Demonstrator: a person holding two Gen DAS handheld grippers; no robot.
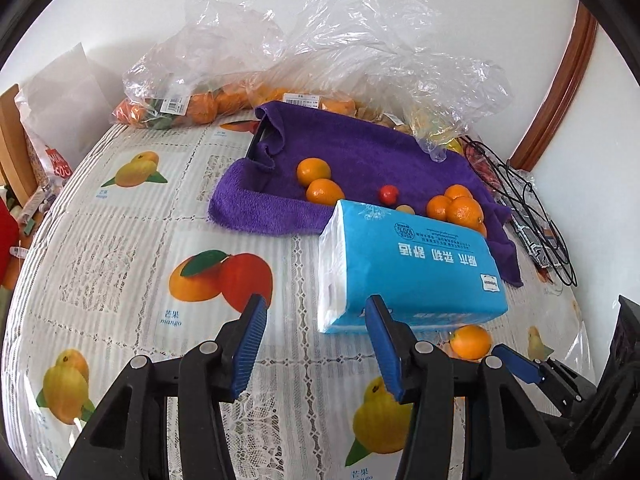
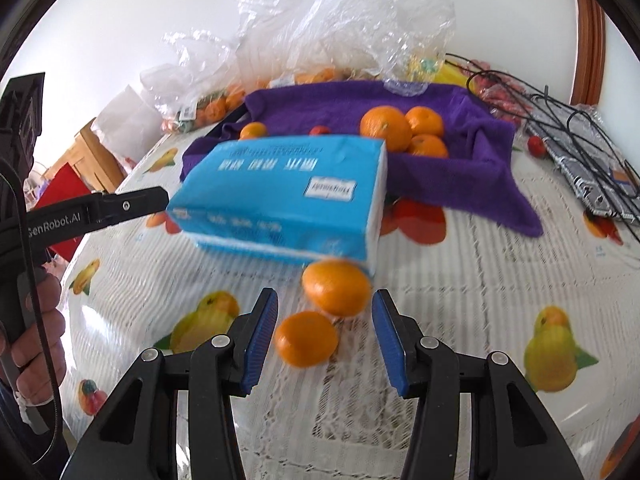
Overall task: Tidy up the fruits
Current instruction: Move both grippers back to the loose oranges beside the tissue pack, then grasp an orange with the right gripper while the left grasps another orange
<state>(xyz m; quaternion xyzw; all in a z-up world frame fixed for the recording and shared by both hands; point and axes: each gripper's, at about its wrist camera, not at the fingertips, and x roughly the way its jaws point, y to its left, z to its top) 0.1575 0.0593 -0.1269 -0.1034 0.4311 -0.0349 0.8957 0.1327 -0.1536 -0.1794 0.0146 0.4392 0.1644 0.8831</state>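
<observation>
Right now both grippers hang over a surface [image 1: 120, 240] covered by a lacy cloth printed with mangoes. Seen from the left wrist, the left gripper [image 1: 316, 344] has its blue-padded fingers [image 1: 250, 344] apart with nothing between them, only the printed cloth below; its right finger reaches up to the near corner of a blue tissue pack [image 1: 412, 268] that lies on the surface, whether touching it I cannot tell. Seen from the right wrist, the right gripper [image 2: 325, 336] also has its fingers [image 2: 262, 336] spread, and two loose oranges sit on the cloth in the gap: a nearer orange [image 2: 306, 338] just beside the left pad and a farther orange [image 2: 336, 286] up against the pack's near edge, blurred. Neither pad is seen pressing on the fruit. Behind the pack a purple towel [image 1: 360, 152] is spread out, carrying two oranges [image 1: 320, 182] on its left part, a small red fruit [image 1: 389, 194] near the middle and a cluster of oranges [image 1: 456, 208] on its right part. Clear plastic bags [image 1: 224, 76] holding more oranges lie along the wall behind the towel. Black cables [image 1: 520, 196] lie well off to the right. A hand [image 2: 38, 332] grips the left gripper's handle at the left edge of the right wrist view.
</observation>
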